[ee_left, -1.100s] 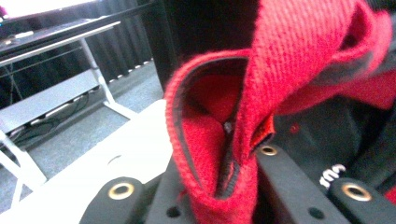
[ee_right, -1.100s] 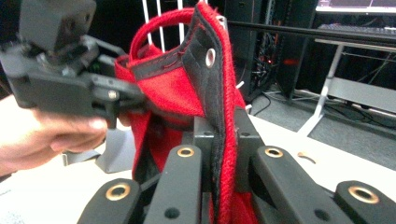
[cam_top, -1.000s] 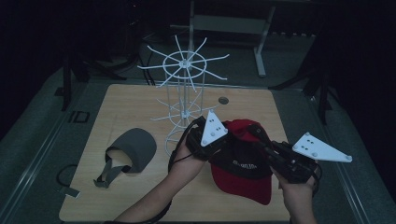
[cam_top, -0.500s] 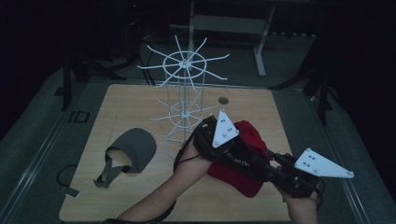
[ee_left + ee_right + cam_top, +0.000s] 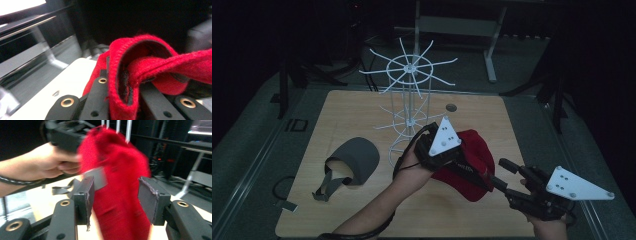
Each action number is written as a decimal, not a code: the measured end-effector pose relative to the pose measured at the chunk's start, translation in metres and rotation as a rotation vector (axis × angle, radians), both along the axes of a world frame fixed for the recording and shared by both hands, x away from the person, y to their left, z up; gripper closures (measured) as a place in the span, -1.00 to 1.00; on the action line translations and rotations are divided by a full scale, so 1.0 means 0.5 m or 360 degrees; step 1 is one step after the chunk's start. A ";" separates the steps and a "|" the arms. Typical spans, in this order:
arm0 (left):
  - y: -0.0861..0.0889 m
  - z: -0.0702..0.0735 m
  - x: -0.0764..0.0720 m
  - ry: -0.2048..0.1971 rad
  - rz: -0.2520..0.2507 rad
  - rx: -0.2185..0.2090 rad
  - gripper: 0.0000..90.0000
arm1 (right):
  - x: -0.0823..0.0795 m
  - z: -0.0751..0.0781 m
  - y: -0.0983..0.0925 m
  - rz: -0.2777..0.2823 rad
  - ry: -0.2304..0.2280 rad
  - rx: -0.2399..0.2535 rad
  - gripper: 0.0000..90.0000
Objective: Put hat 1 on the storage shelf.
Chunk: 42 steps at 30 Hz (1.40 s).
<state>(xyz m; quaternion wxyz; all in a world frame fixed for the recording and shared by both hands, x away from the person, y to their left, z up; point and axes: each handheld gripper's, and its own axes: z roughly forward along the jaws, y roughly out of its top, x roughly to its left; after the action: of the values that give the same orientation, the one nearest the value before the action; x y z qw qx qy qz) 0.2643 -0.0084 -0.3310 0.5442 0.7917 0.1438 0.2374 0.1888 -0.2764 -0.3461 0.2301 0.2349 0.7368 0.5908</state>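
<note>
Red cap [image 5: 117,185] between the right gripper's [image 5: 116,195] parted jaws

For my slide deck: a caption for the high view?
Left gripper clamps a red cap beside the white wire rack.

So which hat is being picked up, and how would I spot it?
Start at the wooden table and find the white wire rack standing on it. Just right of the rack's foot, toward the near edge, the left gripper holds up the red cap. It is bright red and lifted, while the grey cap lies flat, left of the rack.
</note>
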 end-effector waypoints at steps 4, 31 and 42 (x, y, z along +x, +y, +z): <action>0.014 -0.008 0.000 -0.0012 -0.0176 0.0003 1.00 | 0.017 0.013 -0.002 -0.0013 -0.0008 -0.0046 0.08; 0.029 -0.024 0.007 0.0132 -0.0562 -0.0075 0.99 | 0.041 0.014 0.037 0.0152 0.0031 -0.0162 0.98; 0.045 -0.017 0.008 0.0135 -0.0533 -0.0111 0.95 | 0.037 0.025 0.021 0.0080 -0.0009 -0.0059 0.98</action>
<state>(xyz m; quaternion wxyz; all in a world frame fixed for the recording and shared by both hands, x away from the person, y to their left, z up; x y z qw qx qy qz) 0.2681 0.0139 -0.3397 0.5966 0.7946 0.0408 0.1046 0.2075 -0.2657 -0.3335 0.2216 0.2105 0.7526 0.5832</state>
